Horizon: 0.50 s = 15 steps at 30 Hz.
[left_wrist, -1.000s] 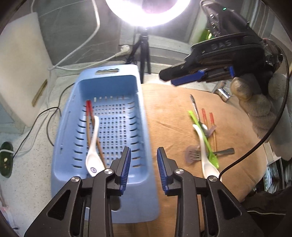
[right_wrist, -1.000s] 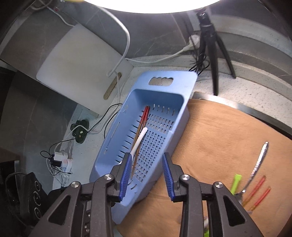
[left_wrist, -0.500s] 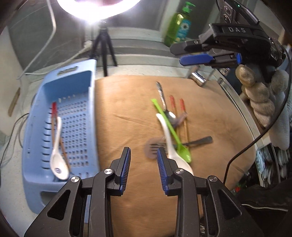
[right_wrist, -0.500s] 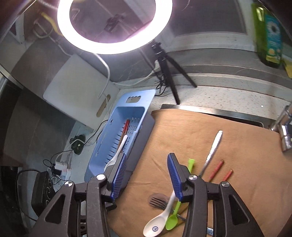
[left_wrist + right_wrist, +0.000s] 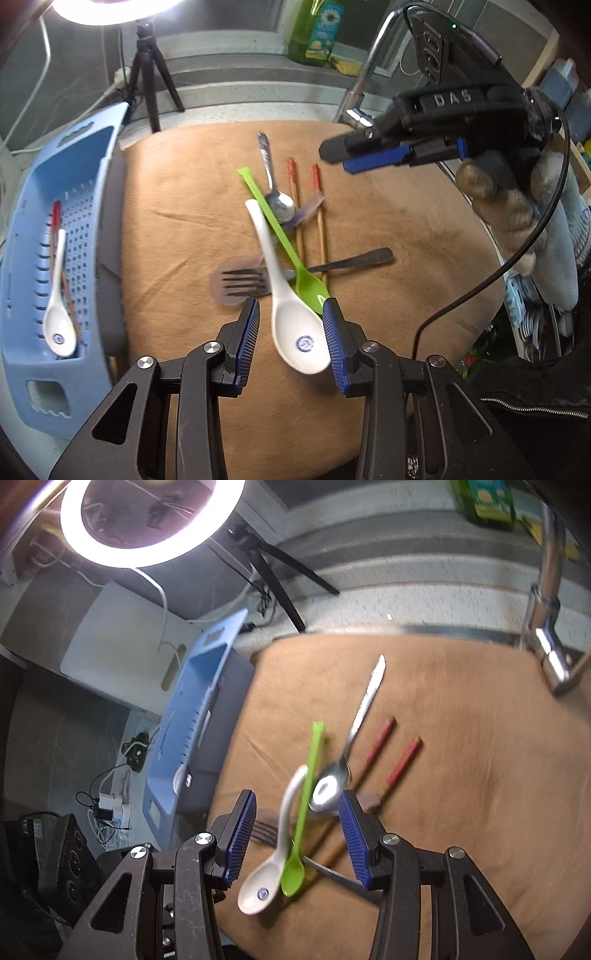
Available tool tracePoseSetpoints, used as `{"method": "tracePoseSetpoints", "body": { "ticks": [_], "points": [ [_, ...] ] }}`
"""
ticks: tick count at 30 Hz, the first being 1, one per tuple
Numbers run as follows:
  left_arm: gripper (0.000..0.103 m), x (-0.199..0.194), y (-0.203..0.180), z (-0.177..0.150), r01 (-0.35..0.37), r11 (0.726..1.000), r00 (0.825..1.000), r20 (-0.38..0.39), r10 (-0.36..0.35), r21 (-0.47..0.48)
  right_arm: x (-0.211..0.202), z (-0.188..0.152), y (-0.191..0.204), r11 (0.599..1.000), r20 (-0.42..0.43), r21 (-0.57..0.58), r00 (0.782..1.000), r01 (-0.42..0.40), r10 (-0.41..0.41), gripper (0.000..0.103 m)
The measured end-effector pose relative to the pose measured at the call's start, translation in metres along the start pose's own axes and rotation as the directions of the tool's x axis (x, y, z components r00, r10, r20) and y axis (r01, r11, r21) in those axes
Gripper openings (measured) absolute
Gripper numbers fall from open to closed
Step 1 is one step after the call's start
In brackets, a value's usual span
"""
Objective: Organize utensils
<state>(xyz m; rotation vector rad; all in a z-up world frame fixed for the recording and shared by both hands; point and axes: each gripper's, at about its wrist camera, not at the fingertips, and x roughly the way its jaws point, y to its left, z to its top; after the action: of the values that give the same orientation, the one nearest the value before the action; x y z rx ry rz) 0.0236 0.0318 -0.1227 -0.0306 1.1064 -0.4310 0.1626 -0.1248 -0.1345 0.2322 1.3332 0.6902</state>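
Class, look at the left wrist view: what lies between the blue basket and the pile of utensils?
Only bare brown cloth between the blue basket and the pile of utensils.

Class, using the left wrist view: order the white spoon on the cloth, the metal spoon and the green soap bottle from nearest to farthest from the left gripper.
1. White spoon on the cloth, bowl between the left gripper's opening jaws, untouched.
2. Metal spoon, mid-cloth.
3. Green soap bottle, on the back ledge.

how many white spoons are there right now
2. One white spoon lies on the brown cloth in the utensil pile, across the fork and beside the green spoon. The other white spoon lies in the blue basket. Others may be hidden.
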Motion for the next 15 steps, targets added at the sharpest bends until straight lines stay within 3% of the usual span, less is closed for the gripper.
{"method": "tracePoseSetpoints", "body": {
  "ticks": [7,9,15],
  "points": [
    [0.034,0.005,-0.011,-0.011,-0.013,1.000,0.999,-0.036,0.013,-0.011,0.021,-0.014,-0.006,1.000,-0.077,0.001,0.997,-0.030,0.030,0.043],
    [0.044,0.004,-0.012,-0.016,-0.031,0.999,0.999,-0.038,0.030,-0.025,0.028,-0.017,-0.005,0.999,-0.104,-0.005,0.994,-0.039,0.039,0.043],
    [0.045,0.004,-0.011,-0.026,-0.065,0.996,0.997,-0.046,0.062,-0.060,0.043,-0.022,-0.005,0.998,-0.148,0.007,0.987,-0.062,0.063,0.038]
  ]
}}
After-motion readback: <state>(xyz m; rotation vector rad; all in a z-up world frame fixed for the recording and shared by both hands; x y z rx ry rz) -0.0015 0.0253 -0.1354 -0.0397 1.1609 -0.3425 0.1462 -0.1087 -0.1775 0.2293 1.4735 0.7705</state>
